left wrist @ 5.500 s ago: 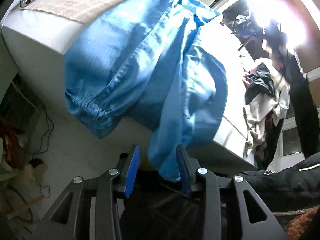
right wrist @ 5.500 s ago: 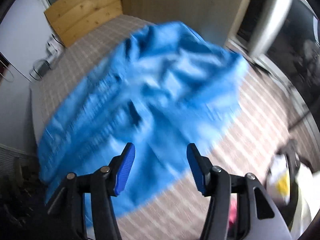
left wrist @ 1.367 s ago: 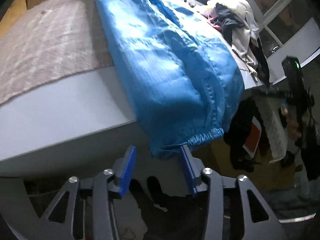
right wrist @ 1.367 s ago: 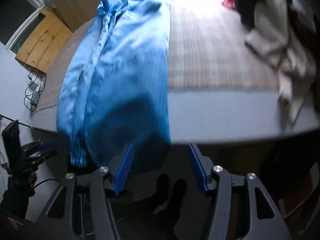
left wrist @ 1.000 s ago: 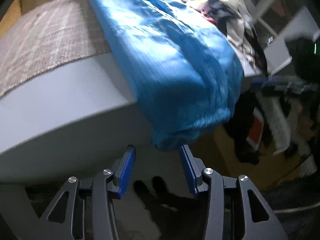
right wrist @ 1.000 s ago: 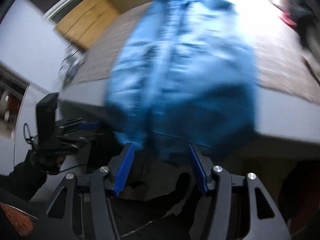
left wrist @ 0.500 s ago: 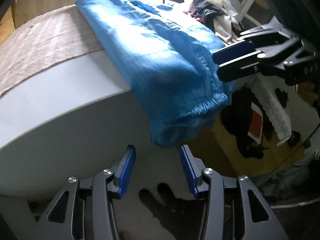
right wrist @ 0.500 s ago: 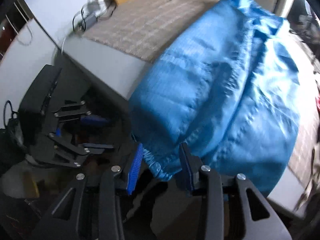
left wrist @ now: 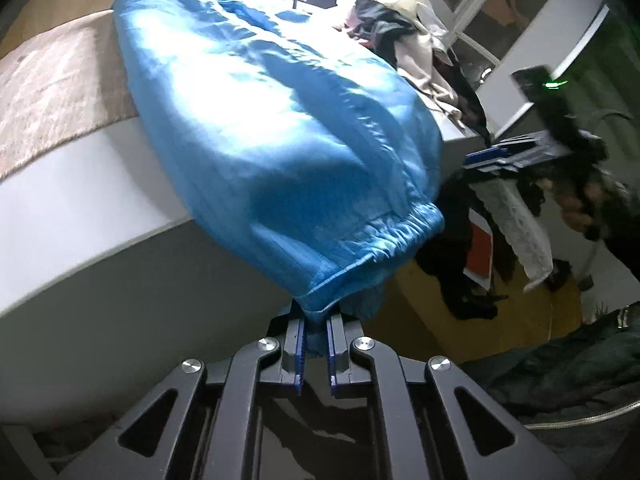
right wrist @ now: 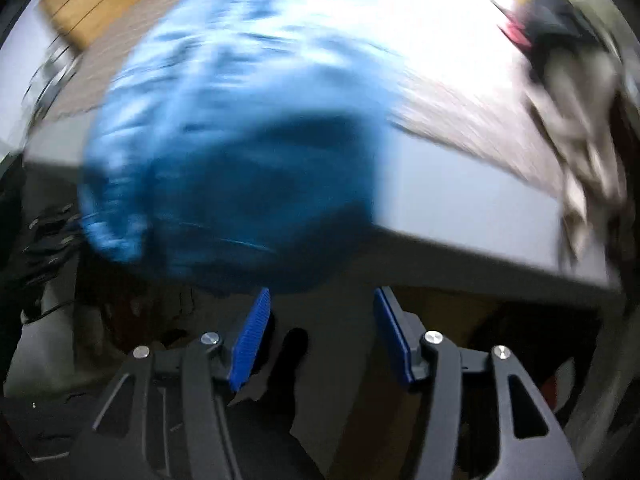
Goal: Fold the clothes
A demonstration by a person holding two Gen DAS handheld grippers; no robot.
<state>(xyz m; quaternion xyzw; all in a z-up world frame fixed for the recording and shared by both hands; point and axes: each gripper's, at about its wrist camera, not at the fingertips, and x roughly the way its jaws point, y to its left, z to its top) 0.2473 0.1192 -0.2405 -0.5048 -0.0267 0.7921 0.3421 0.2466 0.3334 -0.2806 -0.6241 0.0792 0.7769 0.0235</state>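
Blue trousers (left wrist: 276, 132) lie stretched along the bed (left wrist: 80, 208), filling the centre of the left wrist view, their long axis running from the far end at the upper left of the frame down to an elasticated cuff (left wrist: 384, 236) that hangs over the mattress edge at lower centre. That overhang likely serves to put the hem within reach. The left gripper (left wrist: 316, 340) has its jaws closing, narrow, pinched on the lowest corner of that cuff, probably to lift the end back over the length for a fold. In the right wrist view, heavily blurred, the right gripper (right wrist: 320, 340) hovers just below the dangling blue cloth with jaws opening and nothing between them. A heap of other clothes (left wrist: 404, 32) sits at the upper right.
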